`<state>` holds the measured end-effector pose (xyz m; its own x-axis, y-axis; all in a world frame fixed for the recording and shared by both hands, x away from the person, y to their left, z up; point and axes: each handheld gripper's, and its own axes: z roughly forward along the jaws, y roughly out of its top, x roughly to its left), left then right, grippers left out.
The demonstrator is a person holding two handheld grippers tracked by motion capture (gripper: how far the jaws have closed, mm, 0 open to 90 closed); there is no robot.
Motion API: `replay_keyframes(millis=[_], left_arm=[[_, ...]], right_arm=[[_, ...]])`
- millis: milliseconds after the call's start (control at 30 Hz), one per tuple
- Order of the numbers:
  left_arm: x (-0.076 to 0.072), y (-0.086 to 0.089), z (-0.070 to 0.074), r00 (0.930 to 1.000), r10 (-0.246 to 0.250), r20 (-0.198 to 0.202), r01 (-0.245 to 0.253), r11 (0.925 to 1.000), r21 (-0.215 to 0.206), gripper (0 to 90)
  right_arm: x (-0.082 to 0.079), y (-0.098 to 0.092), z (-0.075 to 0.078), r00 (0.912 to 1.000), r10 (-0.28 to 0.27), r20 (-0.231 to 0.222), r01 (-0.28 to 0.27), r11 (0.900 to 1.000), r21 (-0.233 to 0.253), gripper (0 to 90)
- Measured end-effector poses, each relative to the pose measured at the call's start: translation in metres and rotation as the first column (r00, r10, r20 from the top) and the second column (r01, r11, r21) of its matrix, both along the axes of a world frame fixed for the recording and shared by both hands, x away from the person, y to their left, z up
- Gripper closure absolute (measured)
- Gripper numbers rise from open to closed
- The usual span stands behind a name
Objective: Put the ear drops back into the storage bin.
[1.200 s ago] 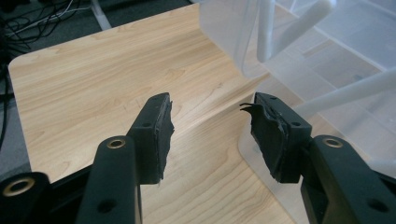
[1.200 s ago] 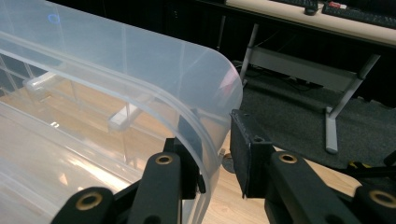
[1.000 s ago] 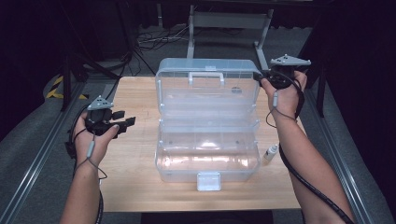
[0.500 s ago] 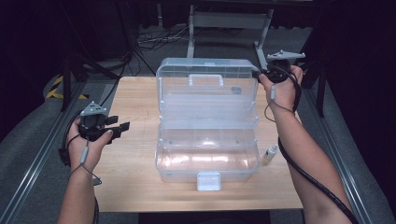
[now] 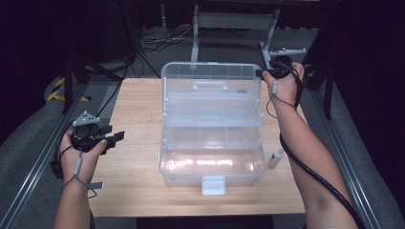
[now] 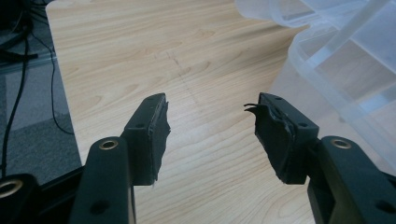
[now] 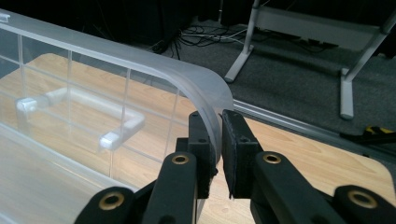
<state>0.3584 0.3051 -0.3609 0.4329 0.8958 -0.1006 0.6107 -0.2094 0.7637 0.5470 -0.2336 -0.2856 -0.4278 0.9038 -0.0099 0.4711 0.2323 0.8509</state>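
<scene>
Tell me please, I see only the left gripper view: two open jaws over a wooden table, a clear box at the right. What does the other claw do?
Observer: The right claw is shut on the rim of the box lid, at its corner.
Operator: Is the lid up?
Observer: Yes, the high view shows it upright behind the box.
Operator: Anything else on the table?
Observer: A small white tube lies beside the box.

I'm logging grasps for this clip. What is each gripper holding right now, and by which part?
The right gripper is shut on the clear box's lid, at its upper corner rim. The left gripper is open over the table, holding nothing.
</scene>
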Motion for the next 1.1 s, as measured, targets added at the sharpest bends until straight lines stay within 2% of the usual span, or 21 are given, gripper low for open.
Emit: replay_keyframes(millis=[667, 1100], left_arm=[[0.010, -0.001, -0.018, 0.9983, -0.009, -0.058, 0.010, 0.9999, 0.004, 43.4], [0.015, -0.002, -0.027, 0.9972, -0.014, -0.074, 0.014, 0.9999, -0.003, 42.7]], right_arm=[[0.031, 0.001, -0.019, 0.9956, -0.021, -0.091, 0.024, 0.999, 0.030, 84.5], [0.048, 0.000, -0.035, 0.9887, -0.032, -0.146, 0.041, 0.997, 0.061, 85.0]])
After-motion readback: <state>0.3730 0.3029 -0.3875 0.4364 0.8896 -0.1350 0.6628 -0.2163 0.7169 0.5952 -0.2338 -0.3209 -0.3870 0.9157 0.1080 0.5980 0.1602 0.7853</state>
